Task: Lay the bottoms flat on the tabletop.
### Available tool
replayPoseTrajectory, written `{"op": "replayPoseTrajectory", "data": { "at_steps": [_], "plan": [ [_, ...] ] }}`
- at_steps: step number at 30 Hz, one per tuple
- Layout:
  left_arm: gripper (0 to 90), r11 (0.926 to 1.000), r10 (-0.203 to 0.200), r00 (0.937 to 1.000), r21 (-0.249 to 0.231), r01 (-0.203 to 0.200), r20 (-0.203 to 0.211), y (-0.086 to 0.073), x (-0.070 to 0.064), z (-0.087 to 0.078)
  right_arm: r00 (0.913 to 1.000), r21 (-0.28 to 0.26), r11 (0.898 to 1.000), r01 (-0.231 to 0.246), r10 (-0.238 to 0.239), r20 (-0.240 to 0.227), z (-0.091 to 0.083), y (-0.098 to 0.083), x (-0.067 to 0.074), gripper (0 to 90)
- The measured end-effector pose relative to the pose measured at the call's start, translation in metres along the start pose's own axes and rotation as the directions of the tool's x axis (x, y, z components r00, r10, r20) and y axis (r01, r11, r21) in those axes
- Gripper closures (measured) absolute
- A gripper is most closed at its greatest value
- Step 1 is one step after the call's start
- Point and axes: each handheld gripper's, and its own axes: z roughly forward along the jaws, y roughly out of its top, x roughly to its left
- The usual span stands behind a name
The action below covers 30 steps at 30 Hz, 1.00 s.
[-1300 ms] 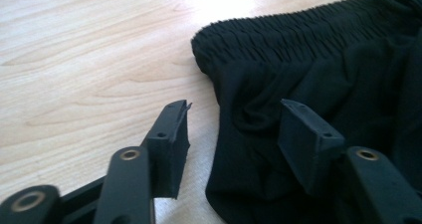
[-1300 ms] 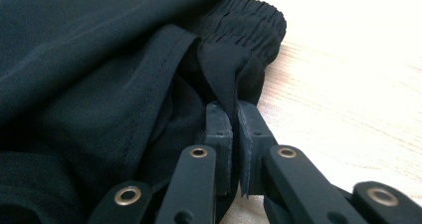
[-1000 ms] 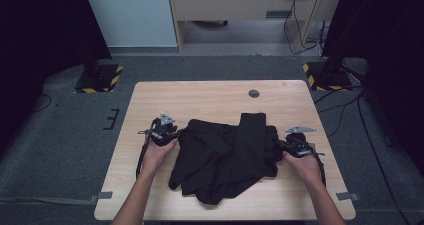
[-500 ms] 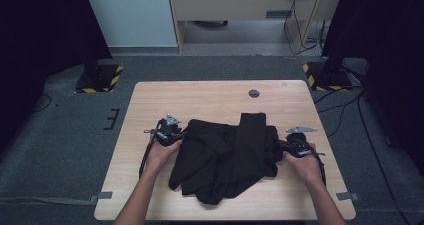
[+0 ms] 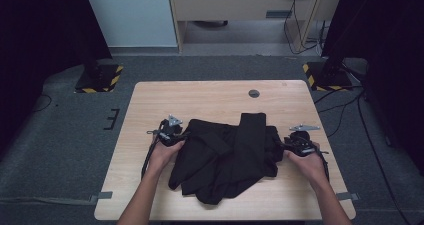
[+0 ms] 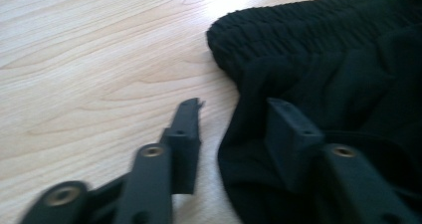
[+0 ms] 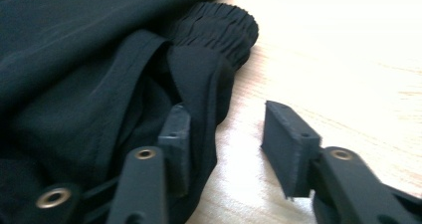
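A crumpled black fabric garment (image 5: 227, 157) with a gathered elastic waistband lies on the light wooden desk (image 5: 200, 97), between the two grippers. The left gripper (image 6: 231, 129) has just been opening its jaws; they stand released, one over the cloth's edge, one over bare wood. The right gripper (image 7: 224, 134) has likewise just been opening, its jaws released astride the garment's hem without pressing it.

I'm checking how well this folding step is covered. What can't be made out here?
- Left gripper, left gripper view: the black garment runs off the right edge, and blur softens its folds.
- Right gripper, right gripper view: cloth drapes over one fingertip, hiding it.
- High view: dark disc on the table is too small to identify.
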Motion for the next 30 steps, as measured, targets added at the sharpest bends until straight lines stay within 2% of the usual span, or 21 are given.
{"op": "replayPoseTrajectory", "data": {
  "at_steps": [1, 3, 5, 6, 9, 10, 12, 13, 14, 16, 17, 18, 22, 27, 28, 30],
  "plan": [
    [60.5, 0.9999, -0.002, 1.0000, -0.012, 0.002, 0.001, -0.001, -0.002, 0.000, 1.0000, 0.000, 1.000, 0.000, 0.000, 0.000, 0.000, 0.000, 0.000, 51.9],
    [69.9, 0.9997, -0.002, 1.0000, -0.023, 0.002, -0.001, -0.003, -0.006, -0.001, 0.9998, -0.004, 1.000, 0.021, -0.021, 0.006, 0.004, 0.002, 0.000, 50.6],
    [74.4, 0.9998, -0.002, 1.0000, -0.020, 0.002, 0.009, -0.003, -0.007, -0.001, 0.9997, -0.003, 1.000, 0.023, -0.023, 0.005, 0.005, 0.003, 0.001, 50.8],
    [74.4, 0.9999, -0.003, 0.9999, -0.017, 0.003, 0.016, -0.003, -0.007, -0.002, 0.9994, -0.004, 0.999, 0.034, -0.034, 0.002, 0.006, 0.004, 0.001, 52.1],
    [85.3, 1.0000, -0.003, 0.9995, -0.004, 0.003, 0.031, -0.002, -0.008, -0.003, 0.9990, -0.003, 0.999, 0.044, -0.044, -0.010, 0.011, 0.012, 0.004, 59.5],
    [85.3, 1.0000, -0.006, 0.9993, -0.001, 0.006, 0.037, -0.002, -0.008, -0.003, 0.9990, -0.003, 0.999, 0.044, -0.044, -0.010, 0.011, 0.012, 0.004, 59.5],
    [89.4, 0.9999, -0.011, 0.9990, 0.003, 0.011, 0.043, -0.002, -0.008, -0.003, 0.9988, -0.006, 0.999, 0.045, -0.045, -0.020, 0.015, 0.019, 0.008, 66.4],
    [89.4, 0.9999, -0.013, 0.9989, 0.003, 0.013, 0.045, -0.002, -0.008, -0.003, 0.9988, -0.006, 0.999, 0.045, -0.045, -0.020, 0.015, 0.019, 0.008, 66.4],
    [89.9, 0.9998, -0.020, 0.9985, 0.002, 0.020, 0.051, -0.002, -0.007, -0.004, 0.9984, -0.002, 0.999, 0.052, -0.052, -0.021, 0.017, 0.021, 0.010, 71.8],
    [90.0, 0.9998, -0.019, 0.9985, 0.006, 0.019, 0.051, -0.003, -0.007, -0.005, 0.9979, 0.003, 0.998, 0.063, -0.063, -0.018, 0.018, 0.022, 0.010, 75.1],
    [90.0, 0.9998, -0.014, 0.9987, 0.014, 0.013, 0.049, -0.004, -0.006, -0.007, 0.9976, 0.014, 0.998, 0.069, -0.069, -0.008, 0.019, 0.024, 0.011, 81.5],
    [90.0, 0.9998, -0.014, 0.9987, 0.014, 0.013, 0.049, -0.004, -0.006, -0.007, 0.9970, 0.014, 0.997, 0.076, -0.076, -0.011, 0.019, 0.025, 0.012, 83.7],
    [90.0, 1.0000, -0.007, 0.9990, 0.005, 0.007, 0.045, -0.007, -0.002, -0.017, 0.9963, 0.007, 0.996, 0.086, -0.086, -0.004, 0.020, 0.028, 0.016, 87.1],
    [90.0, 0.9995, 0.002, 0.9989, -0.032, 0.000, 0.048, -0.005, 0.004, -0.038, 0.9972, -0.042, 0.996, 0.075, -0.075, 0.000, 0.018, 0.032, 0.022, 88.1],
    [90.0, 0.9992, 0.006, 0.9988, -0.039, -0.004, 0.049, -0.004, 0.004, -0.042, 0.9968, -0.072, 0.994, 0.079, -0.079, -0.005, 0.015, 0.035, 0.026, 88.2],
    [90.0, 0.9983, 0.010, 0.9986, -0.058, -0.007, 0.051, -0.001, 0.004, -0.051, 0.9964, -0.079, 0.993, 0.083, -0.084, -0.012, 0.012, 0.037, 0.027, 88.2]
  ]
}}
